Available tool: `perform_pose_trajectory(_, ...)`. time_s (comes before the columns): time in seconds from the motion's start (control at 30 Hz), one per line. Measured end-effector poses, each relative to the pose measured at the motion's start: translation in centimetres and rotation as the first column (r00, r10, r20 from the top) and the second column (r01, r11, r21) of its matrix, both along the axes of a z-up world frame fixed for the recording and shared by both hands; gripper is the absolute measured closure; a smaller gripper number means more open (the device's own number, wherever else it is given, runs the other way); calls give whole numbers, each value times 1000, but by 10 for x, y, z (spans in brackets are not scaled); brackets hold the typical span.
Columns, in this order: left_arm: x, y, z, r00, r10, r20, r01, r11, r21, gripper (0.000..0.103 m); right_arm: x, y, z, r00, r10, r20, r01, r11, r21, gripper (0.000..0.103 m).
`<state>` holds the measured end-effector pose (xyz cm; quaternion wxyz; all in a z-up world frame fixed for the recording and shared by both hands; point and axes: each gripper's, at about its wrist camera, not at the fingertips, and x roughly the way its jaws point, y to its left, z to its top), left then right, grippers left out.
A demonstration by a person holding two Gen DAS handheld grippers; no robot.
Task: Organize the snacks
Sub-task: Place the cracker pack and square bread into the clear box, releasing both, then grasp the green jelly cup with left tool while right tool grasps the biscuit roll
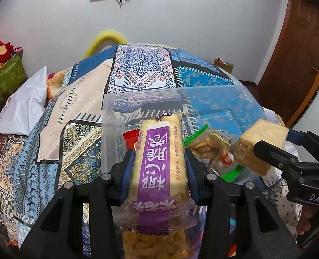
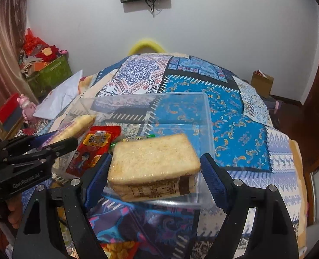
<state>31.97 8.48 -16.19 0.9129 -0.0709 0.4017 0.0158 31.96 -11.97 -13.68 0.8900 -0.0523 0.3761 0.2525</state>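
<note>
My left gripper [image 1: 159, 157] is shut on a purple-labelled snack bar [image 1: 159, 161] and holds it over the left end of a clear plastic box [image 2: 209, 129]. My right gripper [image 2: 155, 168] holds a wrapped bread sandwich [image 2: 153, 161] between its blue pads at the box's near rim; the right pad stands slightly off the sandwich. The sandwich also shows in the left wrist view [image 1: 258, 144]. Inside the box lie a red snack packet [image 2: 92, 149] and a green-edged clear packet [image 1: 211, 149]. The left gripper shows in the right wrist view [image 2: 55, 142].
The box sits on a bed with a patchwork quilt [image 2: 235, 116]. A white pillow [image 1: 23, 105] lies at the left. An orange crispy snack pack [image 1: 155, 246] lies under the left gripper. A green storage box [image 2: 51, 73] stands far left, a cardboard box [image 2: 262, 83] far right.
</note>
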Motion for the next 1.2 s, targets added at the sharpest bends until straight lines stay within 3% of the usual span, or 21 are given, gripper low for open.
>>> perform_pose_trajectory(0.4, 17, -1, -21, 998, 3, -70, -2, 1000, 14, 59, 15, 3, -13, 998, -9, -64, 7, 999, -35, 21)
perform_pose_trajectory(0.47, 14, -2, -19, 998, -14, -69, 14, 1000, 8, 56, 14, 5, -13, 998, -12, -68, 8, 999, -52, 21)
perform_pose_trajectory(0.57, 8, -3, -11, 998, 7, -55, -5, 1000, 28, 40, 13, 5, -11, 997, -12, -79, 7, 998, -67, 21)
perform_pose_trajectory(0.7, -5, -3, 6, 1000, 9, -21, -9, 999, 34, 38, 8, -1, -5, 996, -1, -93, -3, 999, -47, 21)
perform_pose_trajectory(0.93, -40, -8, 39, 1000, -10, 27, 9, 999, 48, 36, -18, -12, 22, 1000, 12, -21, -13, 998, -55, 21)
perform_pose_trajectory(1.2, -93, -14, 53, 999, -32, 29, 30, 997, 70, 33, -66, -38, 51, 999, 14, 50, -11, 999, -45, 20)
